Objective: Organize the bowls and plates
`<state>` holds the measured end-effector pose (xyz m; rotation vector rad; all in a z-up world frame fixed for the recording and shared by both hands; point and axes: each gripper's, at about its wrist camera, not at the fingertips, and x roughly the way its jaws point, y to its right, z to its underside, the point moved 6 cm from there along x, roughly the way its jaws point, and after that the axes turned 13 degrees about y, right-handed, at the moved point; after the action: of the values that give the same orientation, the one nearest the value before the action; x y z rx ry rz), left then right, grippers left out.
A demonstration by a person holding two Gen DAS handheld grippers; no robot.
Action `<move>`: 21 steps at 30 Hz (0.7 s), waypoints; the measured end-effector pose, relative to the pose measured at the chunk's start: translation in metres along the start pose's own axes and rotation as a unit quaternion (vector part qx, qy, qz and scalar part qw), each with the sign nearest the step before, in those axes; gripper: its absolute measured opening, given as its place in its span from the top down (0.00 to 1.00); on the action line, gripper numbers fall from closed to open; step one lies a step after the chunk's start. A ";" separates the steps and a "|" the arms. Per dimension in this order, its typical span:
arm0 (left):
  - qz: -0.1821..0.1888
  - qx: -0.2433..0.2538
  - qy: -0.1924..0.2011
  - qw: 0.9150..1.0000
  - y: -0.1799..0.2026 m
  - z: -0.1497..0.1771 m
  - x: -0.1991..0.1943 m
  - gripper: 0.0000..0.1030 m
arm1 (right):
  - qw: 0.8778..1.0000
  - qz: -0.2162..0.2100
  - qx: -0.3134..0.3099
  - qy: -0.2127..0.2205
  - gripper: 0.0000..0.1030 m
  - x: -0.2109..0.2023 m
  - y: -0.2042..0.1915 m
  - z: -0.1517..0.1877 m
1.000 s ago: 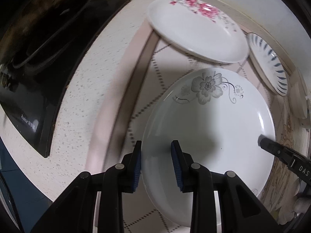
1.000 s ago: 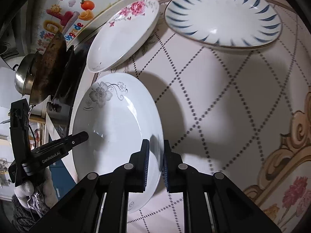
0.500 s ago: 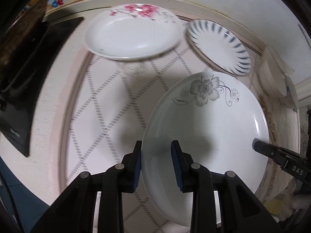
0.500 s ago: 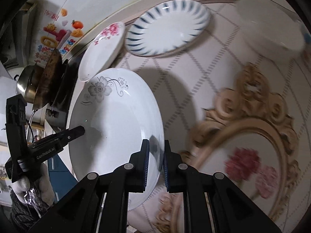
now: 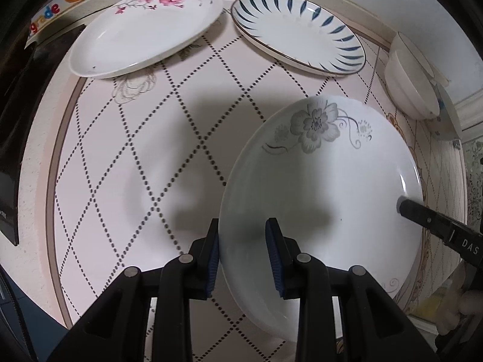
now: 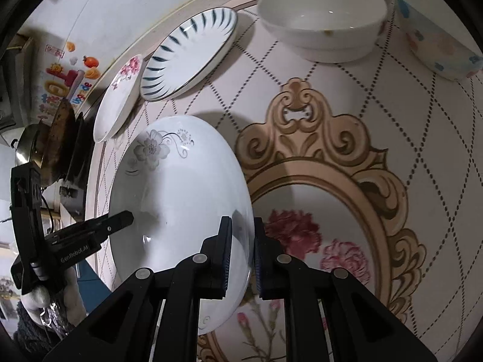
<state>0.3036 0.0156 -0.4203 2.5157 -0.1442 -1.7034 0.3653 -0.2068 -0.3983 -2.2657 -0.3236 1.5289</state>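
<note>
White grey-flowered plate [image 5: 320, 187]: rim gripped on opposite sides by left tongs [image 5: 243, 255] and right tongs [image 6: 241, 253], carried level above the surface [image 5: 126, 150], likely for stacking.

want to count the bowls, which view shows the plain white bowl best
The right wrist view: the plain white bowl sits upright near the top, with its rim and inside open to the camera. The left wrist view catches it only at the far right edge, squeezed and seen from the side.
</note>
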 end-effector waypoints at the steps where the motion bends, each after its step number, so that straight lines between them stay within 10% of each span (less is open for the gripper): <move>1: -0.002 0.002 -0.001 1.000 0.000 0.001 0.000 0.74 | 1.000 0.001 0.001 0.001 0.86 0.000 0.002 0.000; 21: -0.045 0.012 -0.015 0.999 0.013 -0.016 0.010 0.72 | 0.997 -0.022 0.047 -0.051 0.86 0.007 0.018 0.001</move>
<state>0.3219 0.0023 -0.4218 2.5508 -0.0537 -1.7838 0.3667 -0.2203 -0.4120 -2.0997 -0.3202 1.6063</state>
